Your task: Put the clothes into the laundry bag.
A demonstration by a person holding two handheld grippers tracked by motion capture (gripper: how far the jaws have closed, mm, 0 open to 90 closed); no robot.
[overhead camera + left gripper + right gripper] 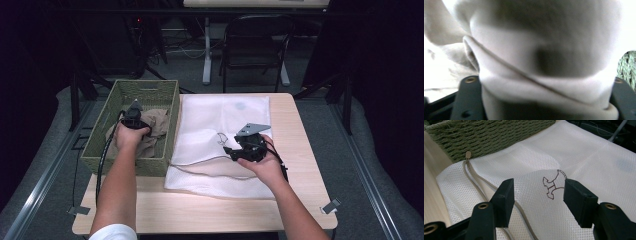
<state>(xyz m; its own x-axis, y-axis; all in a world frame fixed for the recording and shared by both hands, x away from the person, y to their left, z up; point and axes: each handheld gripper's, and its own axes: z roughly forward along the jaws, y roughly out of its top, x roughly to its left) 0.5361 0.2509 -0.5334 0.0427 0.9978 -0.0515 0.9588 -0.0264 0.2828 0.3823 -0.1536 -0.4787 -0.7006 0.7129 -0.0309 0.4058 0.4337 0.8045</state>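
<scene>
A green woven basket [147, 82] stands on the left of the table and holds a crumpled beige cloth [157, 125]. My left gripper [134, 111] is down inside the basket, open, jaws wide apart. In the left gripper view a thick fold of the cloth [524, 57] bulges between the jaws and hides their tips. A white mesh bag [215, 115] lies flat beside the basket, with a grey drawstring cord [477, 180] and a small dark red stitched figure [552, 186]. My right gripper [539, 192] hovers open just over the bag, its jaws either side of that figure.
The basket's wall [486, 137] touches the bag's left edge. Bare wooden tabletop [200, 210] runs along the near edge and the right side. A black chair [255, 45] and a table leg stand beyond the far edge. The floor around is dark.
</scene>
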